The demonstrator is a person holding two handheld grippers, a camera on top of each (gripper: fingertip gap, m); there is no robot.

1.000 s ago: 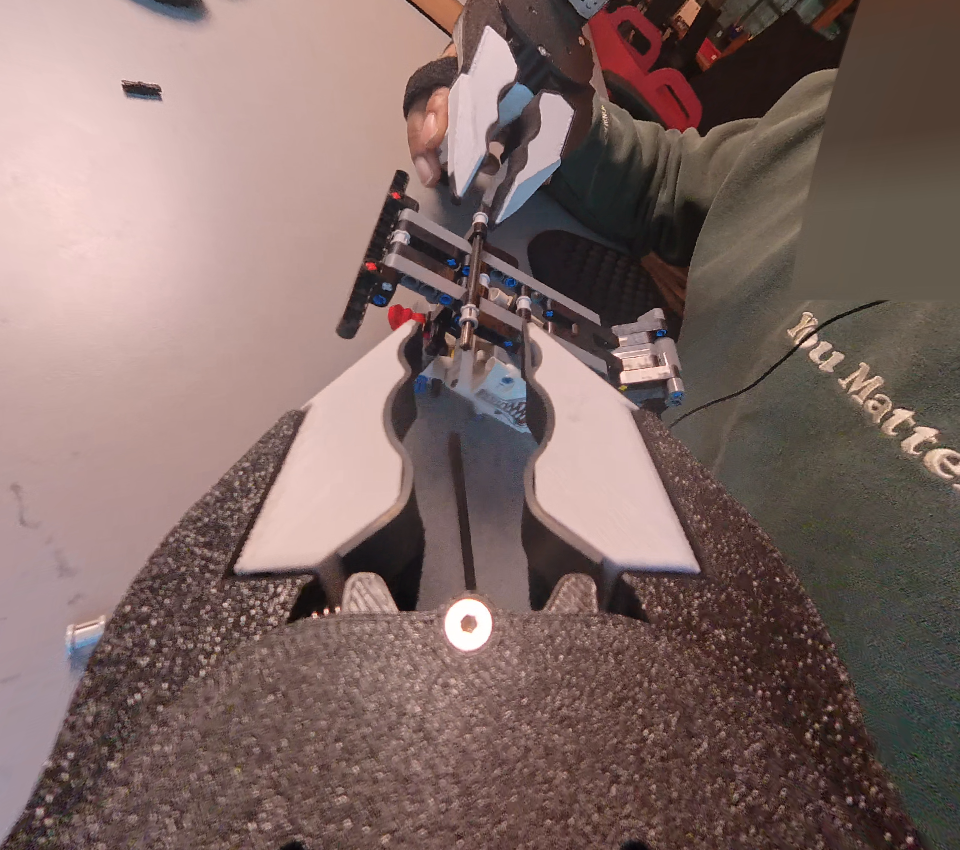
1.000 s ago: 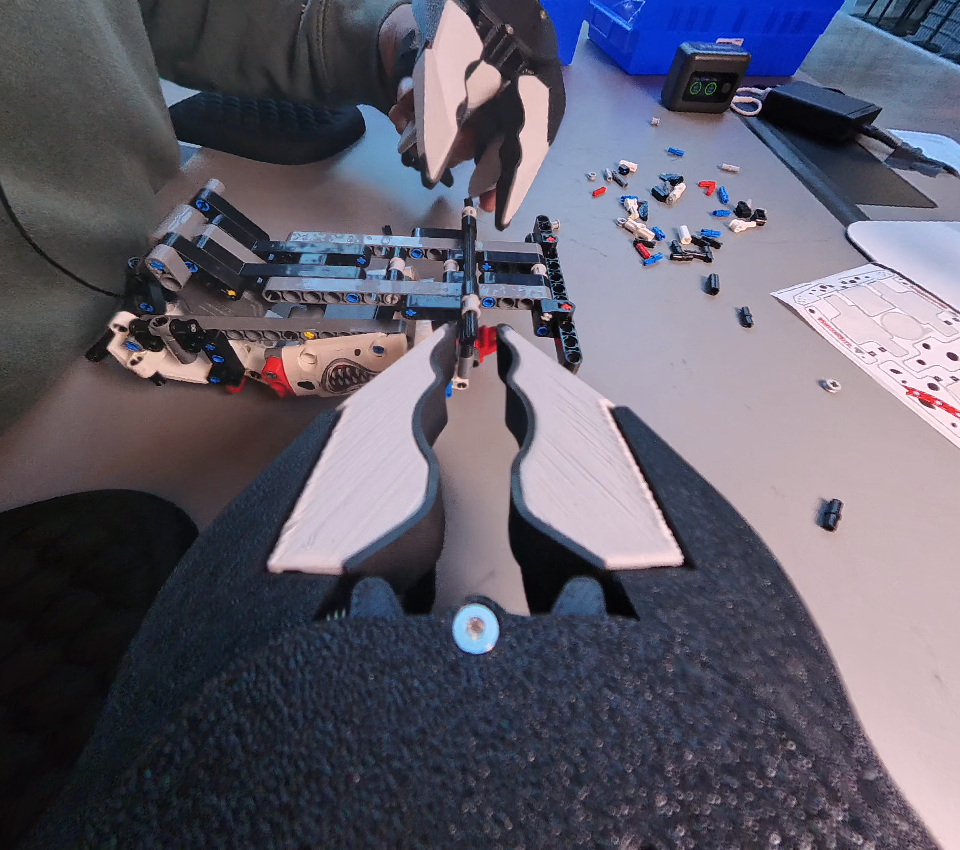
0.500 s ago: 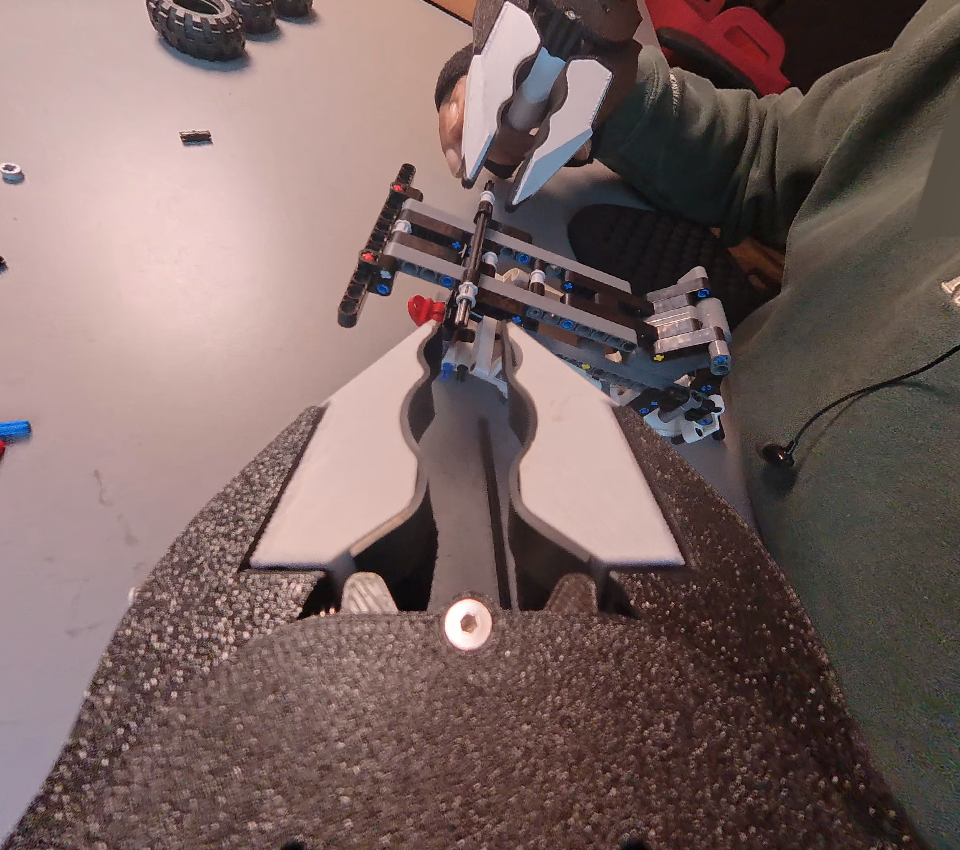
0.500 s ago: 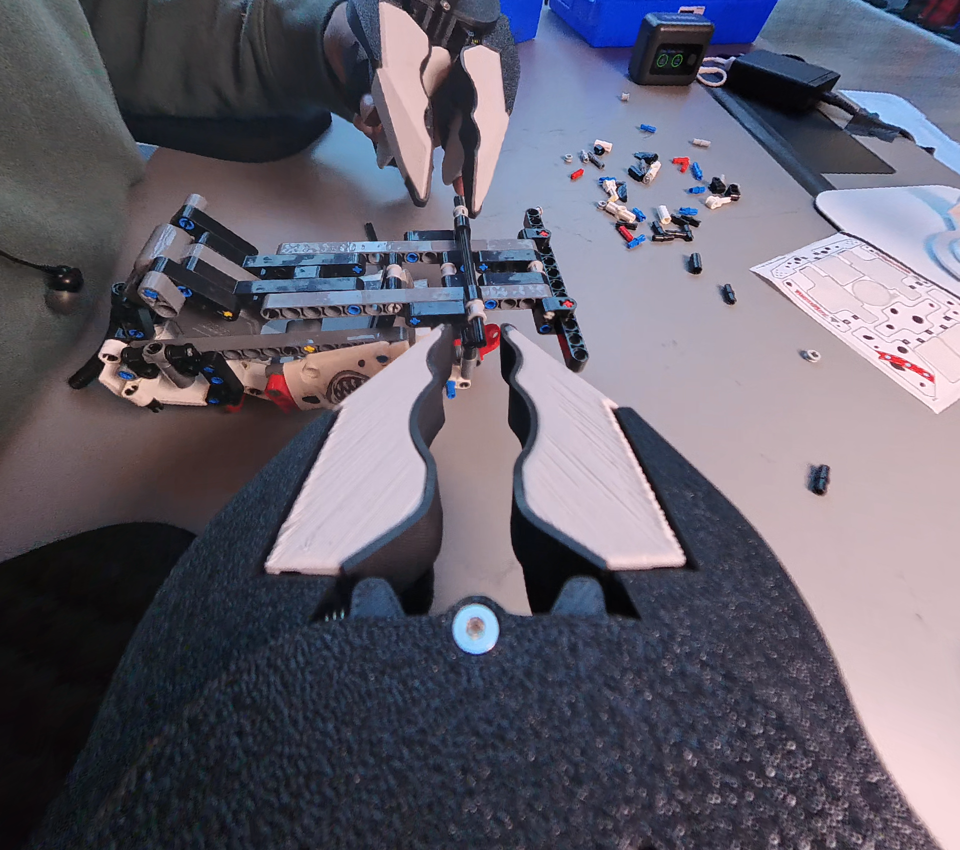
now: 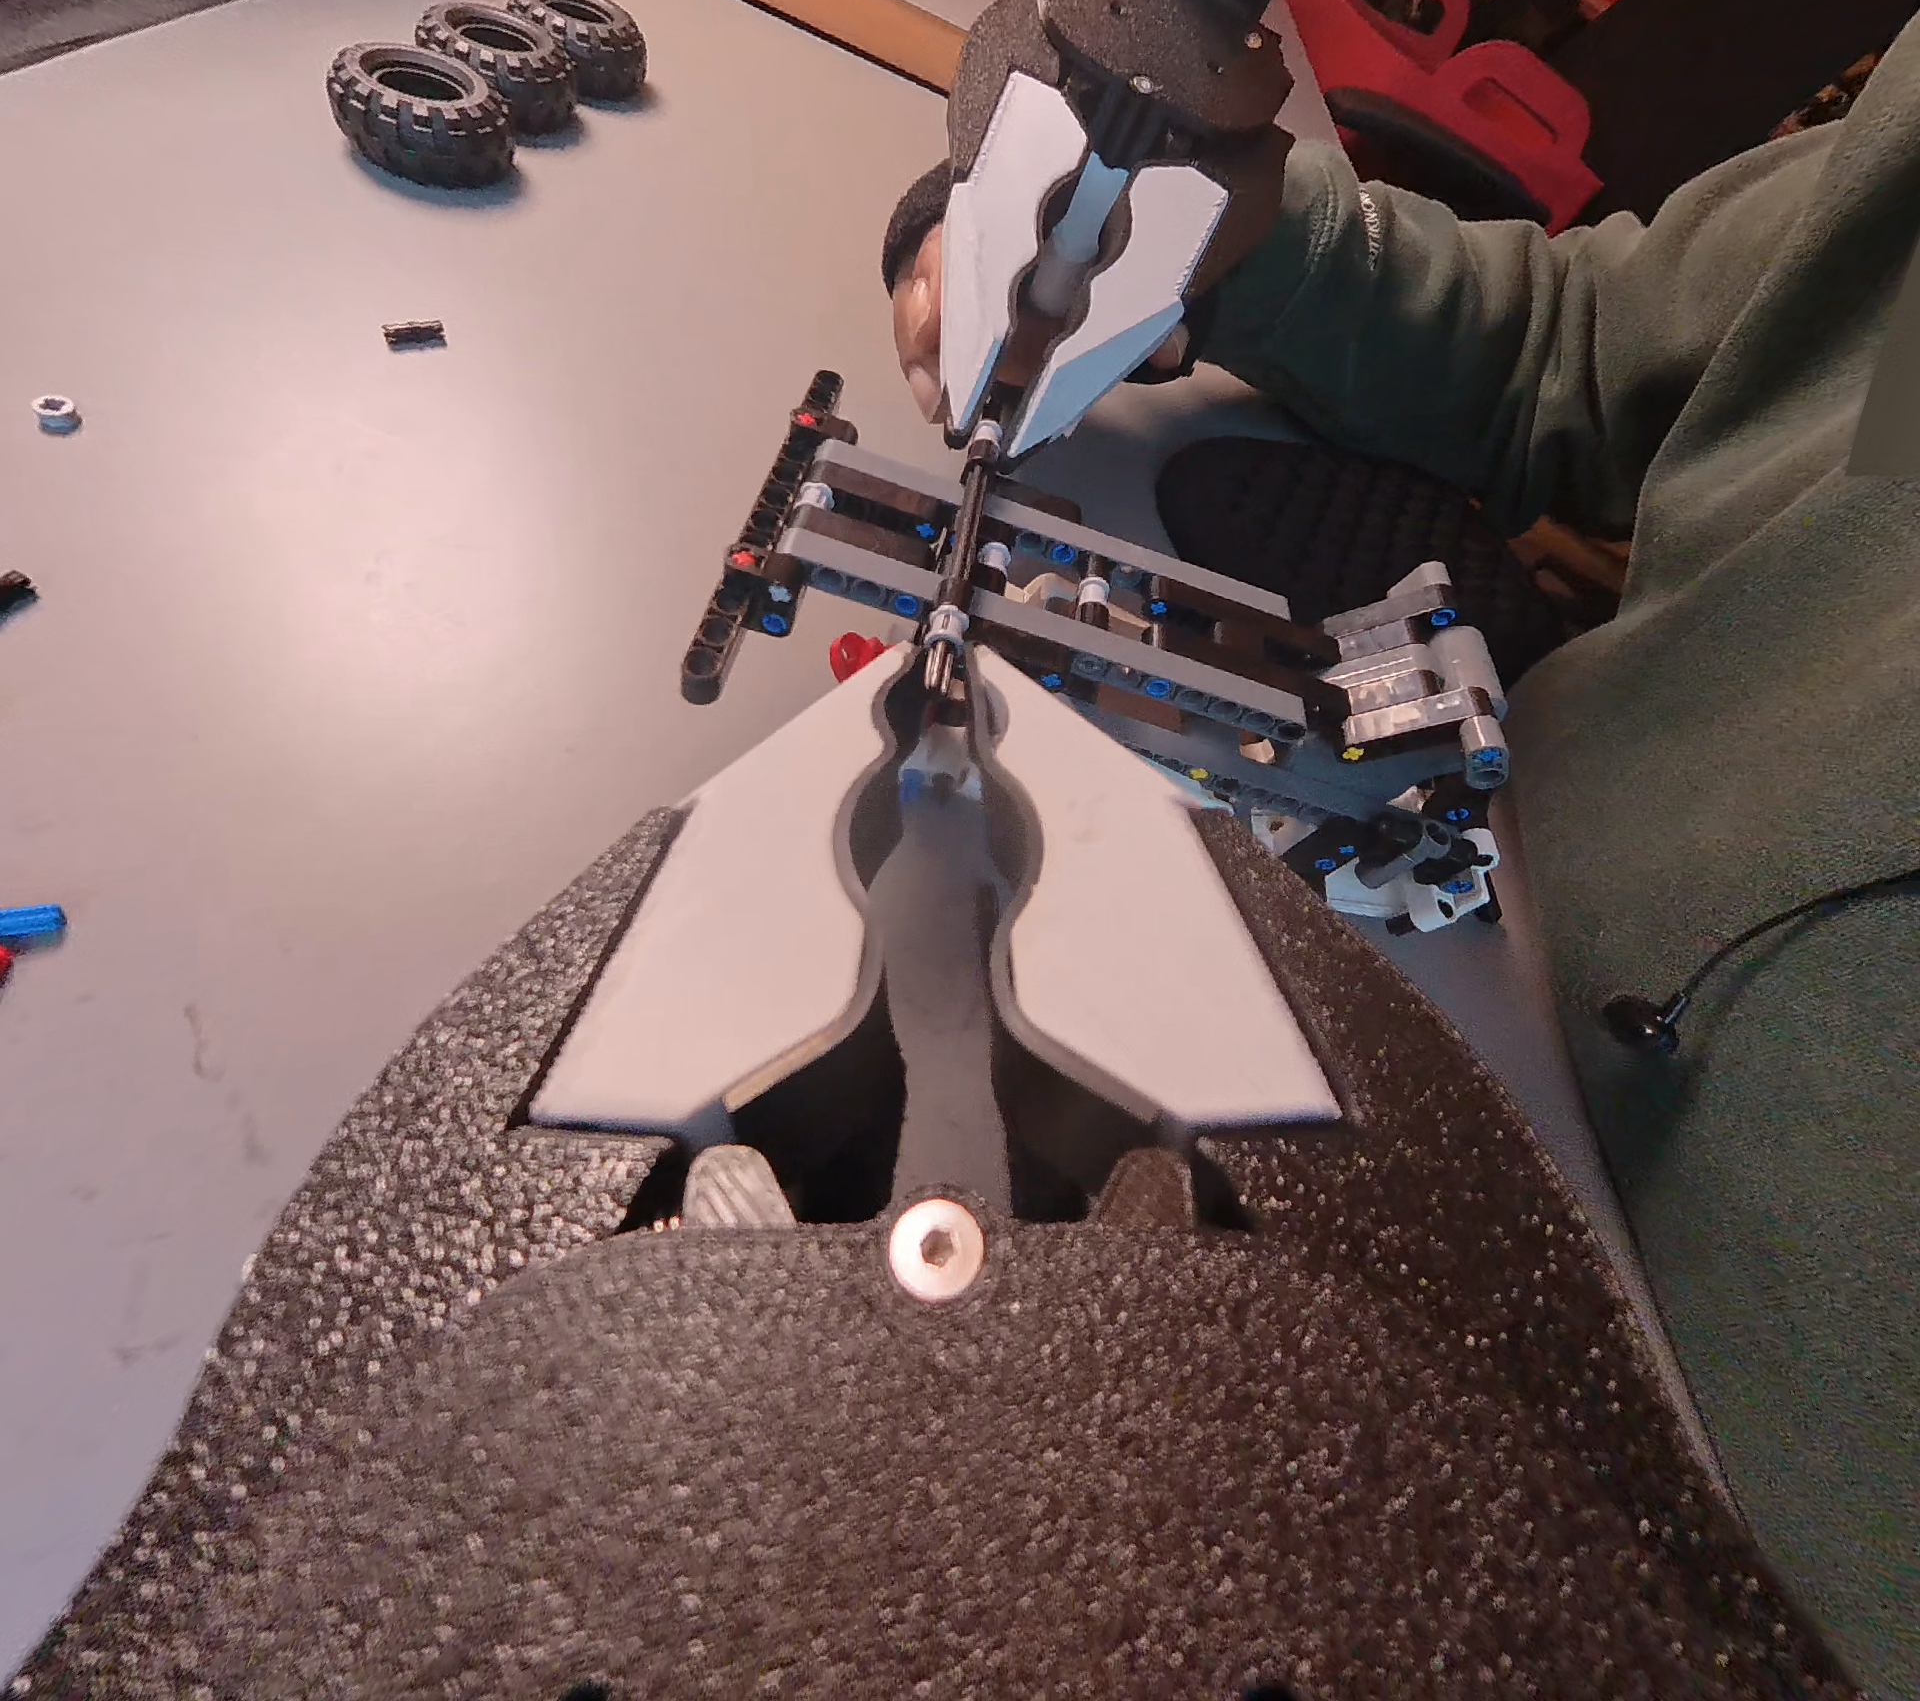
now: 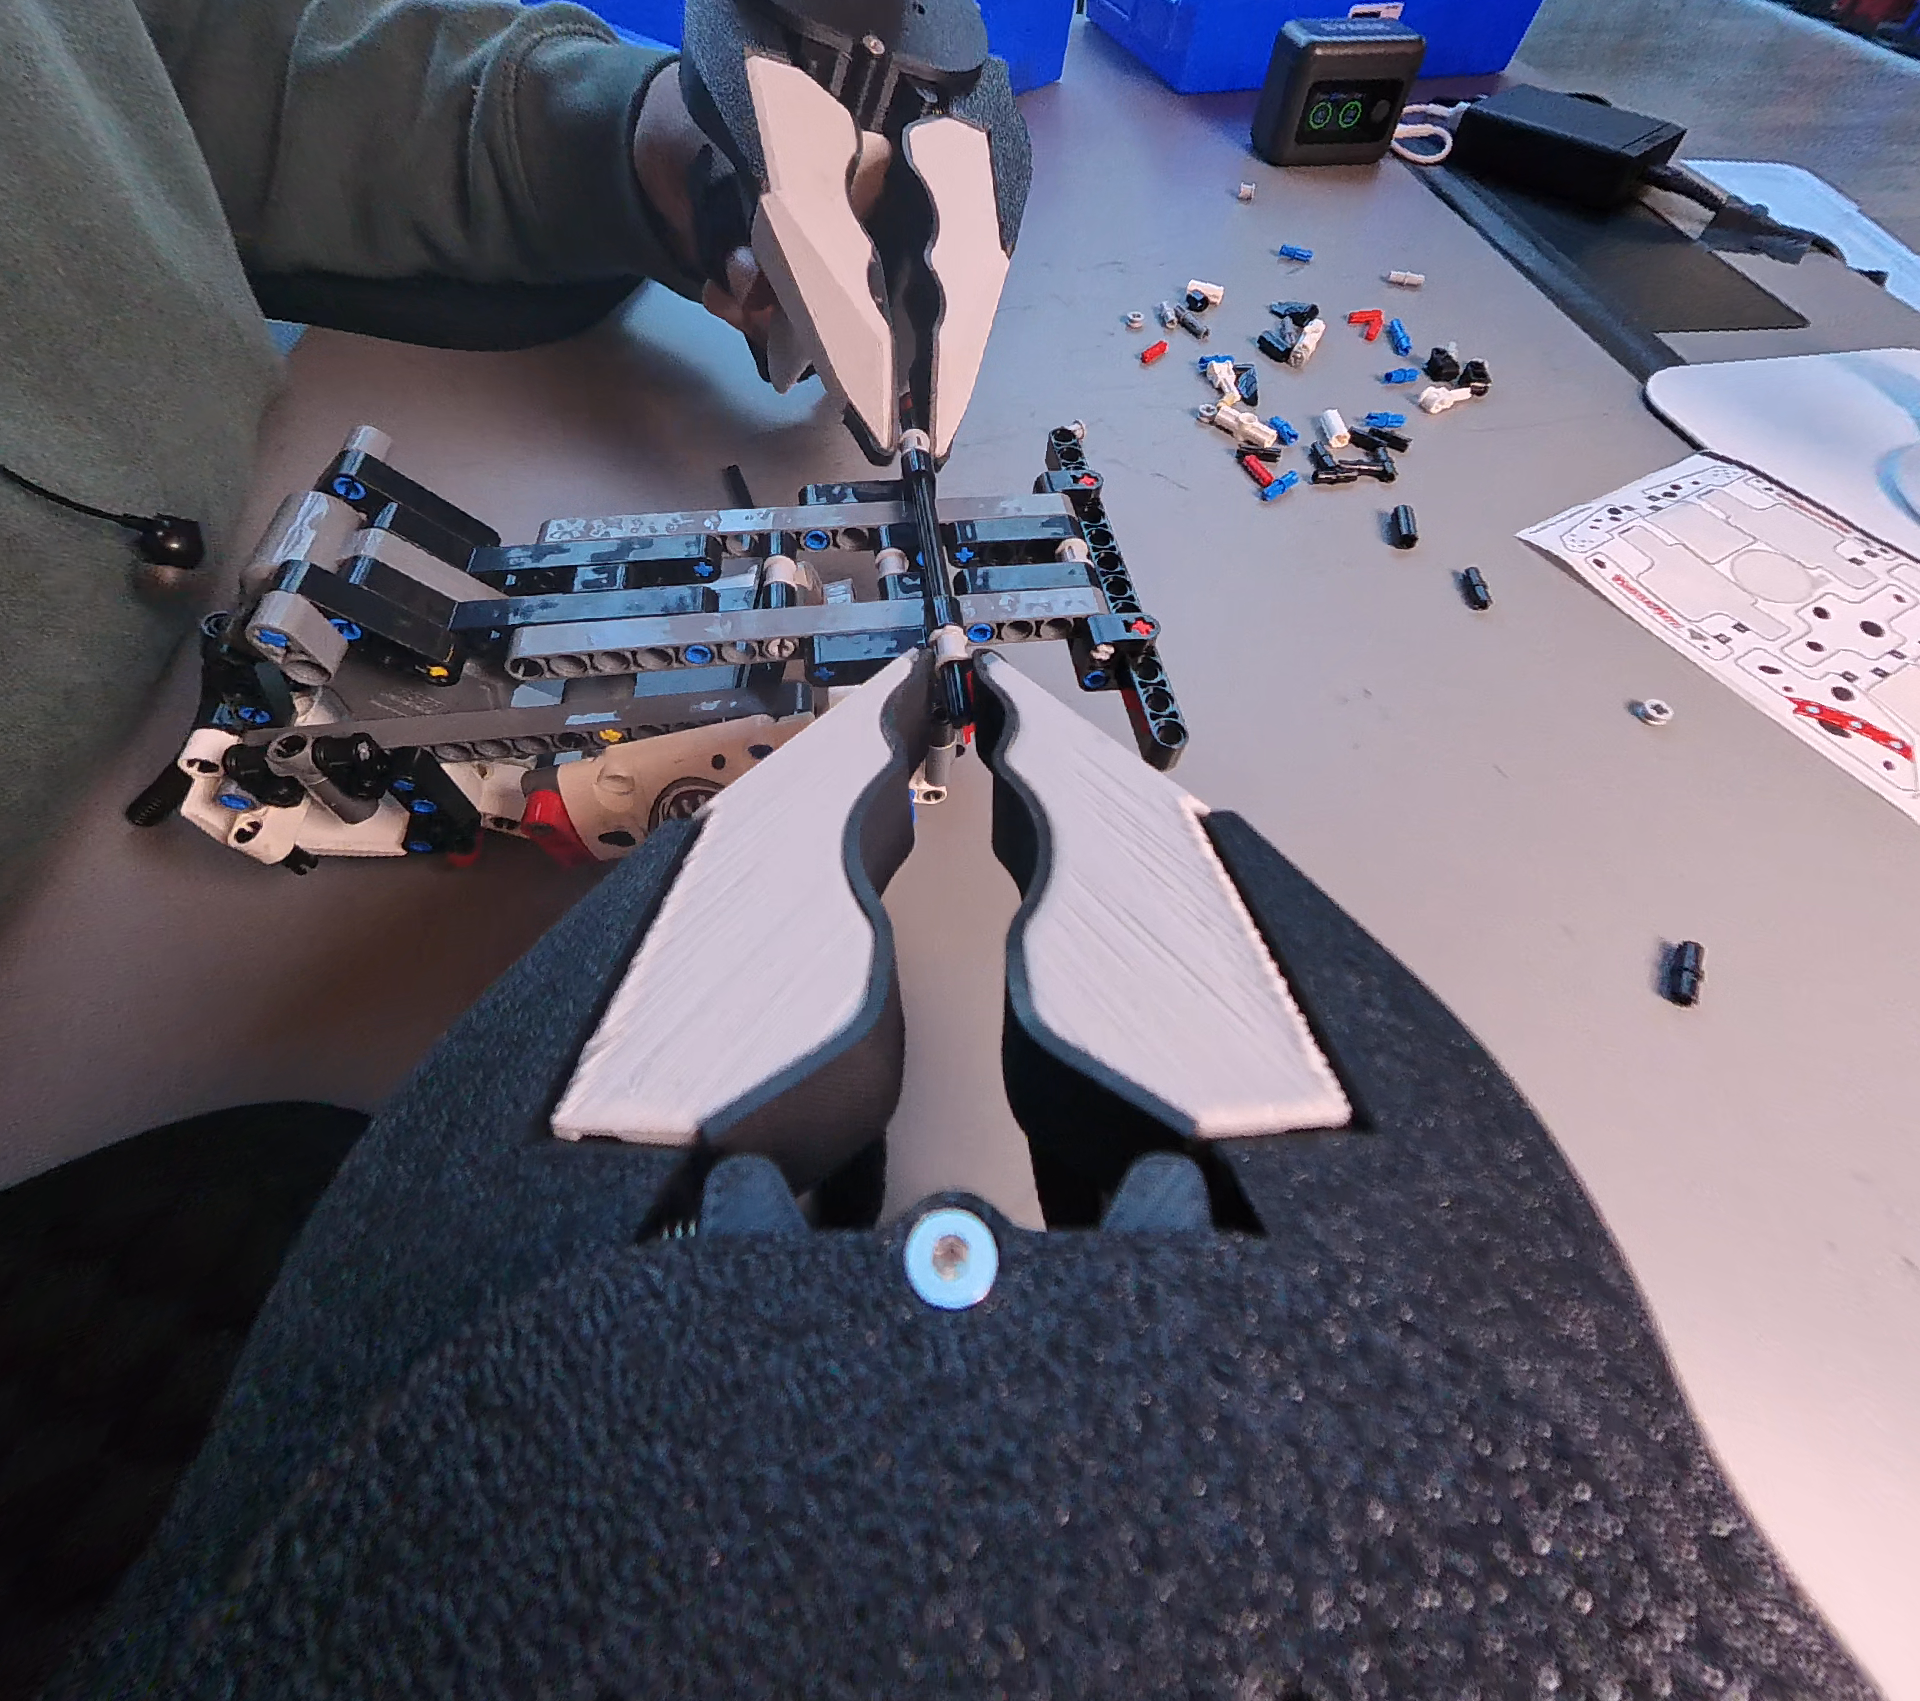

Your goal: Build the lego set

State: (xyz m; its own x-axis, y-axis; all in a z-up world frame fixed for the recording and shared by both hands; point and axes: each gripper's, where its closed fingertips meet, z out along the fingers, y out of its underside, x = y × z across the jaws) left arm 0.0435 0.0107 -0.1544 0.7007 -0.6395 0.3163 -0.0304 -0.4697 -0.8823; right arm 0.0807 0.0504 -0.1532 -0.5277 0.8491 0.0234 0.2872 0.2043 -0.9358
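The half-built lego chassis [image 6: 665, 612] lies on the grey desk [image 6: 1455, 820] close to the edge where the person sits, its long grey and black beams running along that edge. A black axle [image 6: 928, 555] passes crosswise through the beams near the perforated black end beam [image 6: 1117, 602]. The right gripper [image 6: 948, 695] is pinched on the nearer end of that axle, and the left gripper [image 6: 914, 446] is pinched on the far end, so both tools are closed on one thin rod (seen equally from the left wrist view, where the left gripper [image 5: 951, 685] and the right gripper [image 5: 987, 446] meet the axle [image 5: 961, 555] from opposite sides).

The likely trouble is uneven force. If one gripper pushes or lifts harder than the other, the axle could bind in the beam holes, or the light chassis, held by nothing else, could tip or skid along the desk. The small pale bushings [image 6: 948, 641] on the axle could slide off position if the fingers drag across them. A slip of either grip might also knock the frame toward the loose small parts [image 6: 1309, 394] scattered farther across the desk, or the tyres [image 5: 478, 77] standing well apart toward the far edge.
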